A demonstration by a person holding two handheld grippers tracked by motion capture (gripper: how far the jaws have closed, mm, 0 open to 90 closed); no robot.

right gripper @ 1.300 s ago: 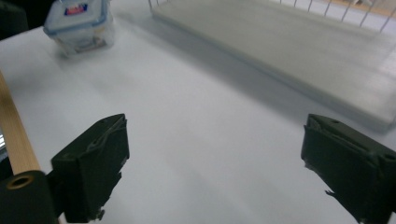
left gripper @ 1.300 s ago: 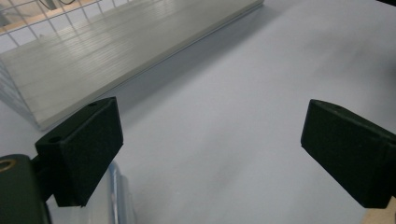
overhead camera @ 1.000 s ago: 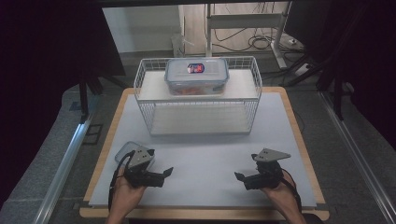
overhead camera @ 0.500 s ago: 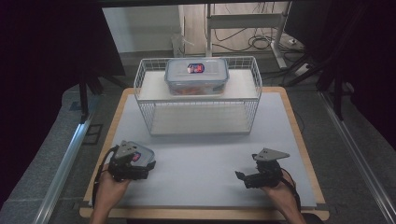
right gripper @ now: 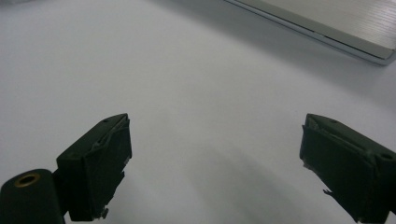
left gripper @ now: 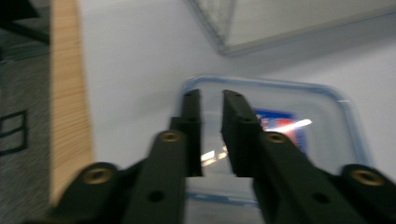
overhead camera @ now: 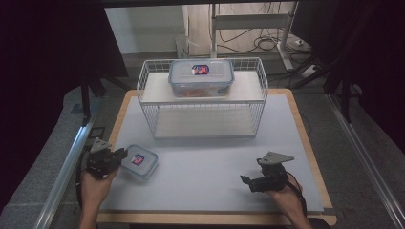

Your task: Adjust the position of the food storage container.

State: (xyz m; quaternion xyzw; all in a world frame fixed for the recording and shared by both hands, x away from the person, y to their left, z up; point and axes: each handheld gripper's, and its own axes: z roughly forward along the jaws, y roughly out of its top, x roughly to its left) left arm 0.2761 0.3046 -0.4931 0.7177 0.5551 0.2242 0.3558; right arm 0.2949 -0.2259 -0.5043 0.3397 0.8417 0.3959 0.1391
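Small lidded container at lower left of the worktop, under the left gripper, jaws nearly closed, gripping nothing visible. Right gripper lower right, jaws wide, empty.

Open table between both hands; wire rack blocks the far middle, small lidded container sits near left.

A laboratory recording bench. A wood-edged table topped with a pale grey mat stands between dark curtains; behind it, loose black cables lie on the floor around a white metal stand. Aluminium rails flank the table. On it, a white wire rack carries a clear plastic lidded container.
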